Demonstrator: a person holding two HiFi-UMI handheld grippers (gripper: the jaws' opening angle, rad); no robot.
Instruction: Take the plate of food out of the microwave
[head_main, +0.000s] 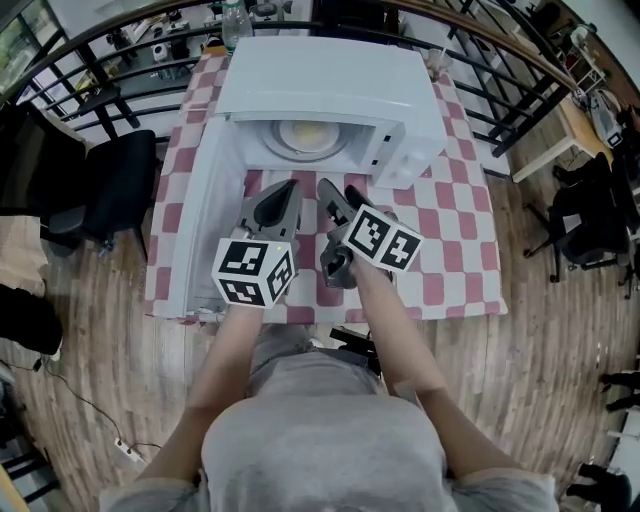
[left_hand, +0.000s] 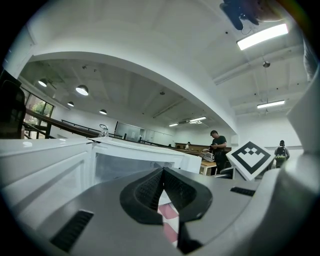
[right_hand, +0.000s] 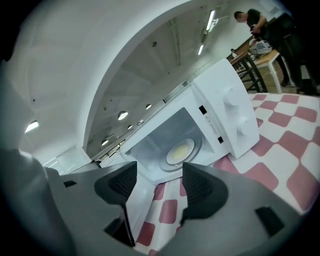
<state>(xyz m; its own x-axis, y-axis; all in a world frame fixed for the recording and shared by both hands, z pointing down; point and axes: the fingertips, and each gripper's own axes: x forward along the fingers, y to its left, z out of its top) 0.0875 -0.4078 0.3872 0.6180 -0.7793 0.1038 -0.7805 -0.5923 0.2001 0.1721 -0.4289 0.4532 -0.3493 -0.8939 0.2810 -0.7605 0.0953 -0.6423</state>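
Door (head_main: 203, 215) of the open microwave (head_main: 330, 90) stands swung out at the left, alongside the left claw (head_main: 283, 195), whose jaws are pressed together on nothing. Plate of food (head_main: 305, 135) rests inside the cavity, straight ahead of both claws and a little above the checked surface (head_main: 450, 250). The right claw (head_main: 342, 198) has its jaws set wide and empty, and its own view frames the plate just beyond the gap. It therefore seems the better placed to reach in, though both claws stand near the cavity mouth. The microwave roof cuts off the far rim of the plate, the food shows only as a pale yellow patch, and the left gripper view shows no plate.
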